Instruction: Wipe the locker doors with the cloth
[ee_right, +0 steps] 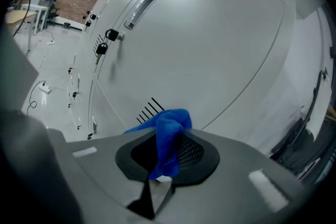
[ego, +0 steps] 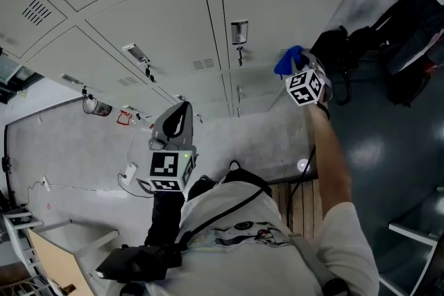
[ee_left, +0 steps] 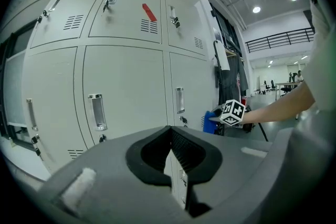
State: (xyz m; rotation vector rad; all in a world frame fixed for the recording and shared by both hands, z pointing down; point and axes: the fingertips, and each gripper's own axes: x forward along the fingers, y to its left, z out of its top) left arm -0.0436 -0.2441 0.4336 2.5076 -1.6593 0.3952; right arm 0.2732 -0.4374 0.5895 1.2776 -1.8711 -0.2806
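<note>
Grey locker doors [ego: 173, 31] fill the top of the head view. My right gripper [ego: 297, 71] is shut on a blue cloth [ego: 286, 60] and holds it against a lower door by the handle [ego: 238, 32]. In the right gripper view the cloth [ee_right: 169, 136] bunches between the jaws of the right gripper [ee_right: 167, 157], close to the door's vent slots [ee_right: 149, 110]. My left gripper [ego: 180, 109] hangs back from the lockers, shut with nothing in it. From the left gripper view its jaws [ee_left: 170, 148] meet, and the cloth [ee_left: 211, 119] shows far off.
Keys hang from several locks [ee_right: 110, 35]. Black bags and clothes [ego: 409, 45] hang to the right of the lockers. A wooden slatted board [ego: 302, 203] lies by my feet. A cable with a plug [ego: 128, 173] runs over the floor, and a table corner [ego: 59, 253] stands lower left.
</note>
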